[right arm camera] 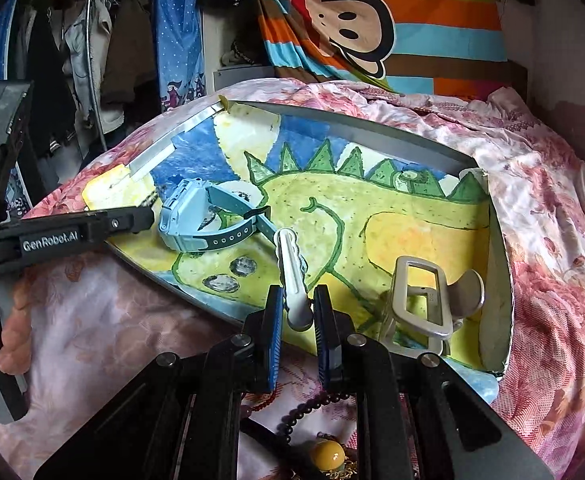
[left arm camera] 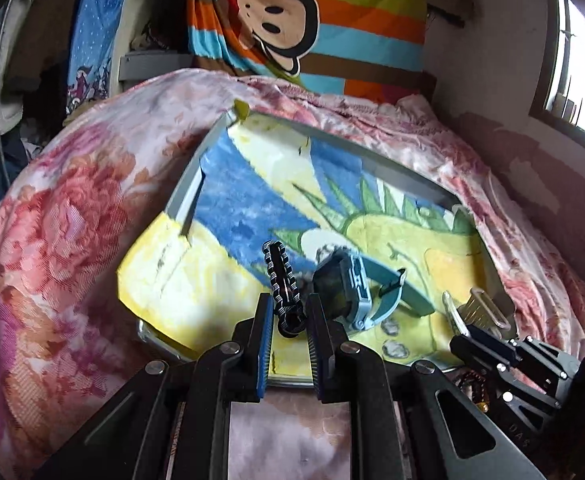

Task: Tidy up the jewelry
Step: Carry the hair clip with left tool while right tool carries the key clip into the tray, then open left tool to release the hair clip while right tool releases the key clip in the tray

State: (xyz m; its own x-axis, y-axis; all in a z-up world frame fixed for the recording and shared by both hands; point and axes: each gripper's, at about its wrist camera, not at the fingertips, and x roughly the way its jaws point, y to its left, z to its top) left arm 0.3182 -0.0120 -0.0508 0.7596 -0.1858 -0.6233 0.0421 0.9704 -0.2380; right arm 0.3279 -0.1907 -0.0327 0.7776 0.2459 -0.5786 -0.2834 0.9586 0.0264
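A grey tray [left arm camera: 190, 188] lined with a dinosaur drawing lies on the bed. My left gripper [left arm camera: 288, 324] is shut on a black scalloped hair clip [left arm camera: 282, 280], held over the tray's near edge. A blue watch [left arm camera: 346, 292] lies in the tray just right of it. My right gripper [right arm camera: 298, 316] is shut on a white hair clip [right arm camera: 290, 268] over the tray's near edge; it also shows in the left wrist view [left arm camera: 452, 314]. A silvery claw clip [right arm camera: 424, 300] and the blue watch [right arm camera: 196, 220] rest in the tray [right arm camera: 392, 136].
A pink floral bedspread [left arm camera: 64, 208] surrounds the tray. Dark bead strands [right arm camera: 304, 408] and a yellow bead [right arm camera: 326, 454] lie on the bedspread under my right gripper. A striped monkey cloth [left arm camera: 304, 20] hangs behind. A window [left arm camera: 580, 72] is at the right.
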